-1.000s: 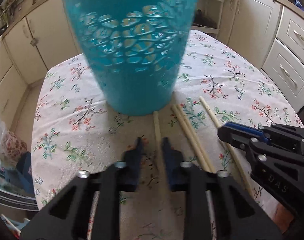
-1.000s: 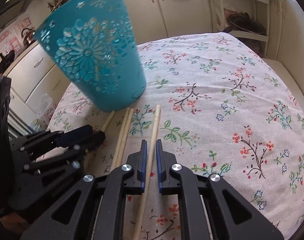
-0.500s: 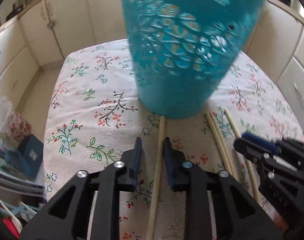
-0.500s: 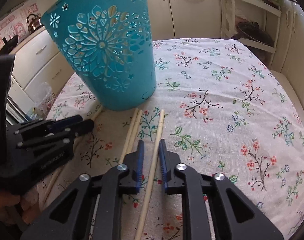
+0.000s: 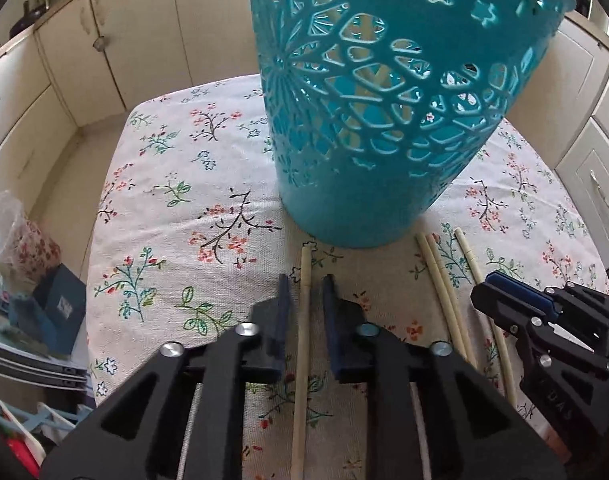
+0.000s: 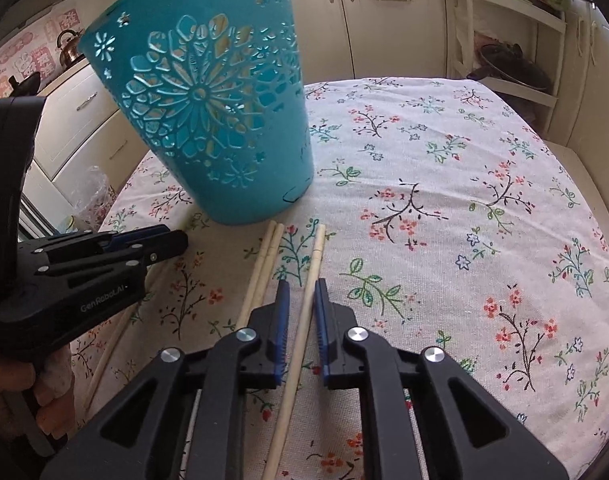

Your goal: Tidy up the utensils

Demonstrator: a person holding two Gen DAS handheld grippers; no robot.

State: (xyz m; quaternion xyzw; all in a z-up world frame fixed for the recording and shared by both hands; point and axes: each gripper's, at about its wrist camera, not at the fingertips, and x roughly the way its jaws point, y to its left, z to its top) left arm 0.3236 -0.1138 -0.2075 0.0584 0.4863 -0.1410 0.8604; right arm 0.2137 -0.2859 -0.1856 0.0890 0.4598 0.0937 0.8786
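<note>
A teal cut-out utensil holder [image 5: 384, 120] stands upright on the floral tablecloth; it also shows in the right wrist view [image 6: 212, 108]. Several pale chopsticks lie in front of it. My left gripper [image 5: 306, 286] is open and straddles one chopstick [image 5: 302, 340] without pinching it. My right gripper [image 6: 302, 292] is open and straddles another chopstick [image 6: 304, 316], with a gap on both sides. A pair of chopsticks [image 6: 264, 264] lies between the two grippers. Each gripper shows in the other's view: the right one [image 5: 544, 320] and the left one [image 6: 84, 264].
The table [image 6: 464, 220] carries a floral cloth; its edges drop off at left and right. Cream kitchen cabinets [image 5: 104, 40] surround it. A shelf with pans [image 6: 512, 64] stands at the far right. Bags and boxes [image 5: 32, 280] lie on the floor to the left.
Both grippers have slid a little forward along their chopsticks toward the holder. The left view has swung so the holder sits further right. Both jaws stay open.
</note>
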